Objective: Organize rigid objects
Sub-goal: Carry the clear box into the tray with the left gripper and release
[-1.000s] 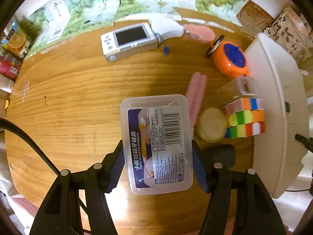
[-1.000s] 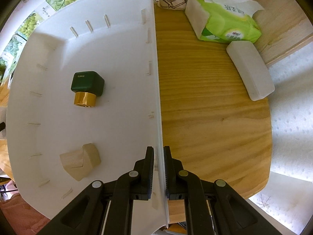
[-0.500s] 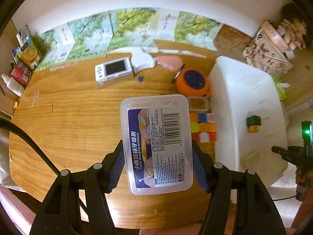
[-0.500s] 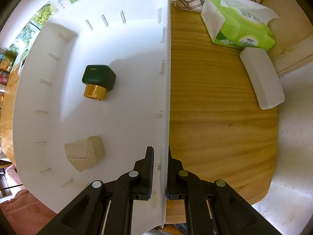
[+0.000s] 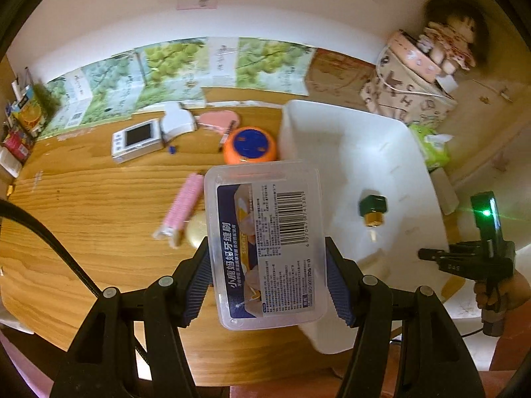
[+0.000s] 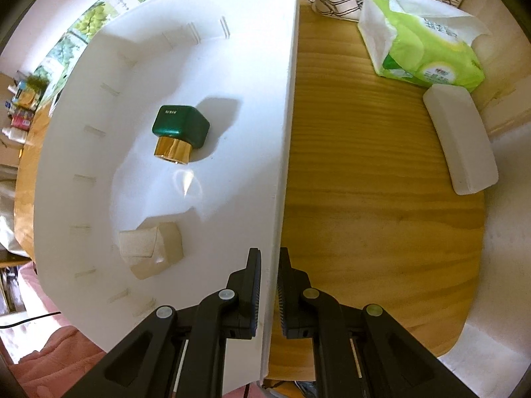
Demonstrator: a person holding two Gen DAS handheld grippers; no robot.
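Note:
My left gripper is shut on a clear plastic box with a barcode label, held in the air over the near left edge of the white bin. Inside the bin lie a green bottle with a gold cap and a beige block. My right gripper is shut on the bin's right wall, one finger inside and one outside. In the left wrist view the right gripper appears at the bin's far right with a hand on it.
On the wooden table lie a pink strip pack, a round yellowish lid, an orange and blue round device, and a white handheld screen device. Right of the bin are a green tissue pack and a white case.
The left gripper has carried the clear box up and to the right, from over the table to the bin's edge. The right gripper keeps its hold on the bin wall.

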